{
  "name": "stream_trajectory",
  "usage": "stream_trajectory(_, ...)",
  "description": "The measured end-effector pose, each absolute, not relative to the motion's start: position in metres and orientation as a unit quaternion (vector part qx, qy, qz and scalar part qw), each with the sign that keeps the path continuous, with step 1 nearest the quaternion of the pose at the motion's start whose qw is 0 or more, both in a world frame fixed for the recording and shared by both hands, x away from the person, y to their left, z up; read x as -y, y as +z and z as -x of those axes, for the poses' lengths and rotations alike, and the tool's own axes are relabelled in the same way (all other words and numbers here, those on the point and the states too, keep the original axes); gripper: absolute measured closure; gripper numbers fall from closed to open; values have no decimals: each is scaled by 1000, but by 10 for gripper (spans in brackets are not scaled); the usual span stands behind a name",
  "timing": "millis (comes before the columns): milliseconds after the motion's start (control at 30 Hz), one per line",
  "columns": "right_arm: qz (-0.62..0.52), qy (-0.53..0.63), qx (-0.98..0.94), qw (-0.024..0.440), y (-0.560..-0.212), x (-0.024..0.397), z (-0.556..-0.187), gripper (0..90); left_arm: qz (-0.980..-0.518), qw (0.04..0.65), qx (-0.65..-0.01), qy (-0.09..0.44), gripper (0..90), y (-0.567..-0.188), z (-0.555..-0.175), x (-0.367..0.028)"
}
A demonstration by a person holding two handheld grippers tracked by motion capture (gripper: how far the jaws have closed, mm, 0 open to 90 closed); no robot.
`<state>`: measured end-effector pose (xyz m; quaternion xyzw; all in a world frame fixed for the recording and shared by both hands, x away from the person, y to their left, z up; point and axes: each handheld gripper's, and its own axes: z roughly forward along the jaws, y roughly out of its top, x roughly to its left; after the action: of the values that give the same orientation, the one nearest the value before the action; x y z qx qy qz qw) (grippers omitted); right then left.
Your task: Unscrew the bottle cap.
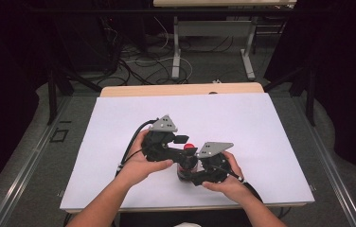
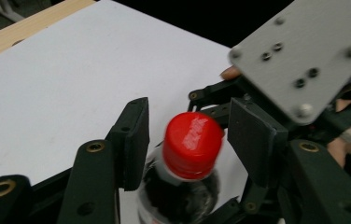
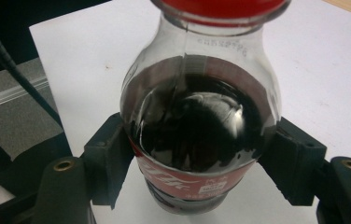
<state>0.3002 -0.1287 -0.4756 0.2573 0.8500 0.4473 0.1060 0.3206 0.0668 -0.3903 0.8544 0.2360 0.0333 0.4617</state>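
Observation:
A small clear cola bottle (image 3: 197,130) holds dark liquid, with a red label and a red cap (image 2: 192,145). It stands upright on the white mat (image 1: 119,142), near the front middle. My right gripper (image 3: 194,158) is shut on the bottle's body, one pad pressed on each side. In the high view the right gripper (image 1: 189,172) sits low beside the bottle (image 1: 187,163). My left gripper (image 2: 187,123) is open around the cap, with a small gap at each pad. From above, the left gripper (image 1: 184,144) reaches in from the left at cap height.
The mat covers a wooden table whose far edge (image 1: 181,89) shows bare. The right gripper's grey plate (image 2: 304,51) rises close behind the cap. A black cable (image 1: 131,146) trails off the left gripper. Table legs (image 1: 176,52) and loose cables lie on the floor beyond.

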Motion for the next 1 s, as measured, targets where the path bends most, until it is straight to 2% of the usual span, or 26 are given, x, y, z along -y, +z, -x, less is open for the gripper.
stream_trajectory(133,-254,448,-850,108,-476,128,-299,306,-858,465,-219,18,528,-393,-323,-70)
stream_trajectory(467,-250,445,-854,104,-477,126,-299,306,-859,470,-201,20,605,-397,-323,-66)
stream_trajectory(567,-253,443,-853,107,-478,126,-299,306,-856,467,-217,30,609,-397,-320,-63)
stream_trajectory(767,-270,432,-852,119,-478,127,-301,307,-828,461,-309,76,613,-398,-310,-51)
stream_trajectory(900,-275,437,-847,127,-479,127,-301,306,-824,453,-324,107,612,-397,-303,-45)
stream_trajectory(1000,-275,439,-846,127,-477,128,-300,306,-825,458,-314,105,603,-395,-302,-44)
